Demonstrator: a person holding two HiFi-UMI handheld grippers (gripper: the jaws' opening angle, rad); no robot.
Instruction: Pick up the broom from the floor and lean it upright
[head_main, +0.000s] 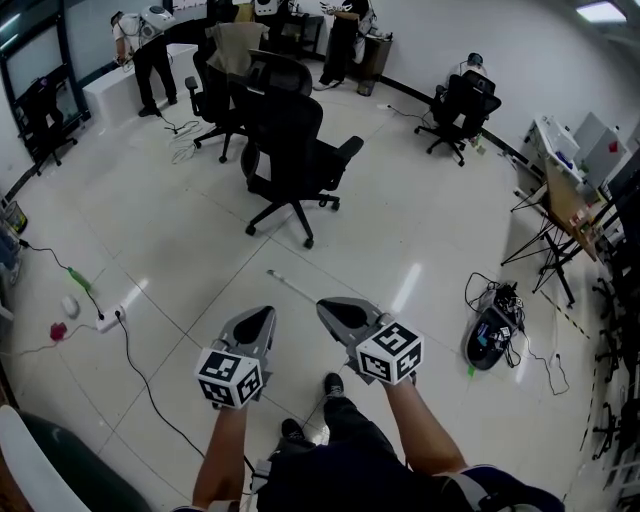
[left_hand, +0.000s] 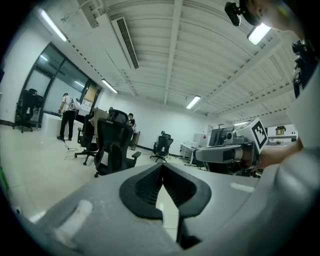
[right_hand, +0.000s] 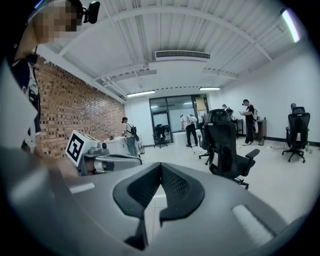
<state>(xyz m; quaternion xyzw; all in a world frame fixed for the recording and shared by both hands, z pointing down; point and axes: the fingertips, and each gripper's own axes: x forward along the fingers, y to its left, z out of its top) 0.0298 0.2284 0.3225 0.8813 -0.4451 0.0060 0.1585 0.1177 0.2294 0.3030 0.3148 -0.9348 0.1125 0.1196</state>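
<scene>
Person (head_main: 340, 465): stands right under the head camera with both arms held out in front, so the two tools point at the floor (head_main: 190, 230) ahead.
Left gripper (head_main: 262, 314): its jaws are pressed together with nothing in them. It is held low and nearly flat. I think that is to get ready to go down to the floor.
Right gripper (head_main: 336, 306): its jaws are closed tight too, and empty. It sits just beside the left one, maybe so both can work on one long thing.
Broom (head_main: 290, 286): a thin pale stick lies flat on the floor just past the gripper tips. I think it is the handle. One end is hidden behind the right gripper, and I cannot tell where the brush end is.
Job so far: the stick is down on the tiles and leans on nothing, so I think the pick-up has not begun.
Next: the jaws need to open first, I think, because closed jaws cannot go round the stick.
Chair (head_main: 295, 160): a black office chair stands beyond the broom, well apart from it. It could get in the way when the long stick swings up.
Plug strip (head_main: 108, 322): lies on the floor off to the left, well apart from the broom, so it should not matter.
Brick wall (right_hand: 75, 110): shows in the right gripper view. It may be a place to lean the broom.
</scene>
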